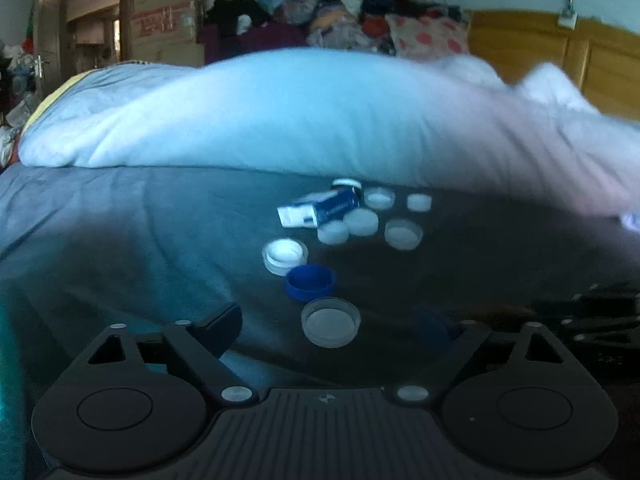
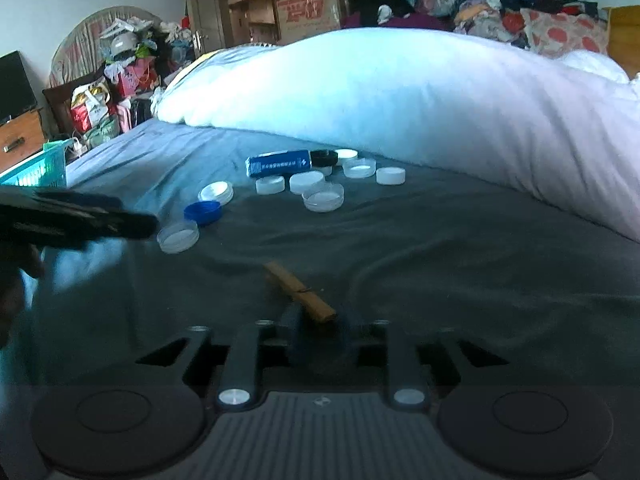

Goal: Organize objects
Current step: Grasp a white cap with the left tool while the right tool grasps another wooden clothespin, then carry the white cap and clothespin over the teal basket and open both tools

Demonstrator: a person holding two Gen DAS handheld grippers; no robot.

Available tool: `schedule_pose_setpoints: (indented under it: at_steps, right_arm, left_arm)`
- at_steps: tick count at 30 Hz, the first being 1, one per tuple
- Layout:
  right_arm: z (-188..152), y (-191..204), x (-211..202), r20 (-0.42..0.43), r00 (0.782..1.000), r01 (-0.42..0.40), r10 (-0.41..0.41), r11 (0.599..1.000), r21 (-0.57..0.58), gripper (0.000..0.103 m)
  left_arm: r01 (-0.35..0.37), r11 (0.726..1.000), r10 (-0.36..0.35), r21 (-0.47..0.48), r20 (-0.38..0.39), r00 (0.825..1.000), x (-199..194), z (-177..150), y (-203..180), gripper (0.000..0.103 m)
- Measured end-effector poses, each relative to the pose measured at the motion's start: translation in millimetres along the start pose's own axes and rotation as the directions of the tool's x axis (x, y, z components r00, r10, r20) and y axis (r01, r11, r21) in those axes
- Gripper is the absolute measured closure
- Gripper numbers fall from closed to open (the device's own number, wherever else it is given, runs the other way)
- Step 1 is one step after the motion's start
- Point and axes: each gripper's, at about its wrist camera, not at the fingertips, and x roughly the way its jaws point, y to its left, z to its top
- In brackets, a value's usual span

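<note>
Right gripper [image 2: 316,336] has its fingers closed in on the near end of a wooden clothespin [image 2: 301,293], w/ the rest poking fwd over the grey sheet [image 2: 460,240]. Left gripper [image 1: 332,328] is spread wide, holding nothing, w/ a clear cap [image 1: 330,321] lying between its fingers. Caps & a blue box [image 2: 279,163] sit further up near the white duvet [image 2: 400,92]. Best move imo: keep the pin level, squeeze steady, carry it low toward the teal basket [image 2: 36,170] at left; left one should close on the cap's rim, not press it into the soft bedding
</note>
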Motion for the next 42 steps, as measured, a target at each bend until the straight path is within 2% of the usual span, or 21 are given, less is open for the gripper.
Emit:
schedule_pose_setpoints:
  at_steps: [4,7,10,13,14,15,16,17,20,25,31,34,37,42]
  right_arm:
    - [-1,1,-2,0.009,1.000,-0.026,0.026,1.000,-0.017,0.063]
    - [4,2,0,0.001,0.999,-0.042,0.042,0.997,-0.066,0.063]
    - [10,6,7,-0.004,0.998,-0.068,0.068,0.990,-0.127,0.063]
    - [15,9,16,-0.027,0.995,-0.101,0.098,0.978,-0.184,0.070]
    - [16,10,18,-0.035,0.994,-0.109,0.104,0.976,-0.191,0.076]
    - [15,12,18,-0.038,0.993,-0.113,0.108,0.973,-0.200,0.086]
    - [14,14,16,-0.040,0.994,-0.109,0.103,0.970,-0.216,0.087]
    - [13,18,13,-0.037,0.995,-0.099,0.093,0.968,-0.229,0.087]
    - [12,14,8,-0.034,0.996,-0.088,0.083,0.980,-0.181,0.087]
    - [19,-1,-9,0.010,0.999,-0.048,0.049,0.998,-0.035,0.087]
    - [52,11,-42,0.100,0.994,-0.037,0.034,0.999,0.026,0.087]
    - [83,29,-58,0.162,0.985,-0.065,0.061,0.998,0.019,0.087]
    - [119,60,-74,0.229,0.967,-0.112,0.117,0.993,-0.031,0.087]
    - [180,129,-92,0.286,0.921,-0.236,0.263,0.964,-0.125,0.087]
  left_arm:
    - [0.007,1.000,-0.007,-0.019,-0.033,0.999,27,-6,-2,0.018]
    - [0.010,1.000,-0.010,0.011,-0.065,0.998,41,-13,-5,0.019]
    - [0.009,1.000,-0.008,0.022,-0.062,0.998,44,-14,-7,0.020]
    - [0.011,0.999,-0.009,0.032,-0.060,0.998,47,-12,-9,0.021]
    - [0.010,0.999,-0.007,0.042,-0.057,0.998,47,-12,-11,0.029]
    - [0.009,0.999,-0.006,0.053,-0.056,0.998,47,-11,-13,0.040]
    - [0.007,0.998,-0.003,0.064,-0.053,0.999,47,-11,-16,0.047]
    - [0.012,0.998,-0.008,0.070,-0.056,0.998,46,-11,-18,0.062]
    - [-0.001,0.999,0.004,0.047,-0.063,0.998,42,-9,-20,0.063]
    - [-0.022,1.000,0.022,0.005,-0.038,0.999,11,0,-23,0.063]
    - [-0.091,0.996,0.090,0.001,0.081,0.993,-64,33,-21,0.063]
    - [-0.160,0.987,0.161,-0.022,0.138,0.977,-104,54,-6,0.063]
    - [-0.243,0.967,0.254,-0.080,0.188,0.949,-147,72,20,0.063]
    - [-0.394,0.898,0.432,-0.195,0.223,0.874,-220,86,79,0.063]
